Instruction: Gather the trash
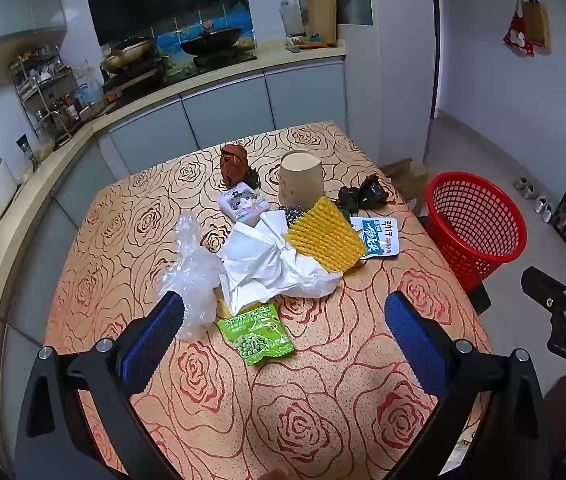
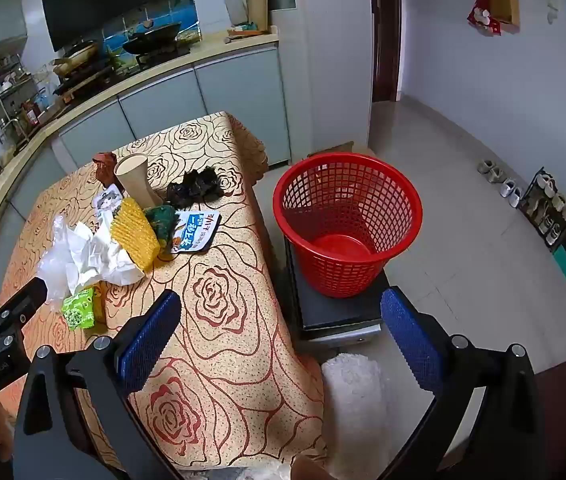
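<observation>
Kitchen, grey cabinets and a stove along the far wall; you stand at a table [image 1: 323, 400] with a rose-pattern cloth. Trash sits in a heap toward the far half of the table. Nearest your edge: a green pea snack packet [image 1: 257, 334], lying flat. Just behind it, crumpled white paper [image 1: 271, 264], with a clear plastic bag [image 1: 191, 268] touching it on the left side. A yellow foam net [image 1: 323, 236] rests on the paper's right, overlapping a blue-and-white pouch [image 1: 379, 236] near the table's right edge. Behind those: a paper cup [image 1: 301, 180] on its side, a cat-print tissue pack [image 1: 243, 204], a brown crumpled wrapper [image 1: 235, 160] toward the far edge, and black crumpled plastic [image 1: 363, 192] near the far right corner.

The red mesh basket [image 2: 343, 216] stands off the table's right edge on a low dark stand, empty as far as you can see.

Your left gripper [image 1: 283, 328] hovers over the pea packet, jaws spread wide, nothing between the pads. Your right gripper [image 2: 283, 328] hangs over the table's right edge, jaws wide apart too, holding nothing.
</observation>
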`<action>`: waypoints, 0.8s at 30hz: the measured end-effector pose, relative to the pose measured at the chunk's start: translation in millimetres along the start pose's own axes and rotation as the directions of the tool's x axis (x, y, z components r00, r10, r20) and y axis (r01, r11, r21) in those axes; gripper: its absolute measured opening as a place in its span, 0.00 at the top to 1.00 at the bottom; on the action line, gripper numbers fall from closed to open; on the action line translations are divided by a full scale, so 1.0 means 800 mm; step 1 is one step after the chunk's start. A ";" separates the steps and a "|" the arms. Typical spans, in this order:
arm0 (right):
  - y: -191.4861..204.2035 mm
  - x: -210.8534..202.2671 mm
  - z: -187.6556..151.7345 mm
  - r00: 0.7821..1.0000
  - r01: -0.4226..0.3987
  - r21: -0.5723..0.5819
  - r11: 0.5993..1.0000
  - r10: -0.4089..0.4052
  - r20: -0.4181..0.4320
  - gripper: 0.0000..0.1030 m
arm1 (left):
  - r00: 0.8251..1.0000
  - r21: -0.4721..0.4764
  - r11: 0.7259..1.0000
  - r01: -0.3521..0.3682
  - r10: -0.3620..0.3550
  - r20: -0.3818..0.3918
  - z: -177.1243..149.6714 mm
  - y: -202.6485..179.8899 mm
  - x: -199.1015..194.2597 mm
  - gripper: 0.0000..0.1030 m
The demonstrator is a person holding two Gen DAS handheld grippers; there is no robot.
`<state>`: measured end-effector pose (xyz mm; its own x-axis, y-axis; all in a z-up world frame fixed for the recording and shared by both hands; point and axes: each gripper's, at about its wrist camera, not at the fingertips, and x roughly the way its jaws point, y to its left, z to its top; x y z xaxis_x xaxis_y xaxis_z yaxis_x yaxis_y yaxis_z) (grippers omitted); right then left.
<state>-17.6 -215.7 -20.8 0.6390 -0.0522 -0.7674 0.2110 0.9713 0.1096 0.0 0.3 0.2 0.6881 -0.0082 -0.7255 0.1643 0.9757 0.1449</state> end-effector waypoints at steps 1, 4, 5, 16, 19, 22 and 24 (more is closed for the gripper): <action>0.000 0.001 0.000 1.000 -0.002 0.002 1.000 0.002 -0.008 0.05 | 1.000 -0.001 1.000 0.002 -0.002 0.000 0.000 0.000 0.000 0.06; 0.001 0.001 0.000 1.000 0.001 -0.001 1.000 -0.001 -0.004 0.05 | 1.000 0.003 1.000 -0.006 0.006 -0.004 0.000 0.000 0.000 0.06; 0.001 0.001 0.000 1.000 0.001 -0.003 1.000 -0.001 -0.003 0.05 | 1.000 0.002 1.000 -0.006 0.006 -0.004 0.000 0.001 0.000 0.06; 0.000 0.002 -0.001 1.000 0.000 0.006 1.000 0.000 -0.004 0.05 | 1.000 -0.001 1.000 -0.008 0.008 -0.009 -0.002 0.002 0.001 0.06; 0.000 0.002 -0.001 1.000 -0.001 0.007 1.000 0.001 -0.004 0.05 | 1.000 -0.001 1.000 -0.007 0.007 -0.010 -0.003 0.002 0.002 0.06; 0.000 0.003 -0.001 1.000 0.000 0.006 1.000 0.001 -0.003 0.05 | 1.000 -0.002 1.000 -0.006 0.006 -0.013 -0.005 0.002 0.005 0.06; 0.000 0.003 -0.001 1.000 -0.001 0.007 1.000 0.001 -0.005 0.05 | 1.000 -0.002 1.000 -0.005 0.005 -0.015 -0.006 0.002 0.006 0.06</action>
<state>-16.8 -215.4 -22.9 0.6357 -0.0503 -0.7703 0.2155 0.9698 0.1145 0.2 3.1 -6.0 0.6780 -0.0004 -0.7350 0.1596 0.9762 0.1468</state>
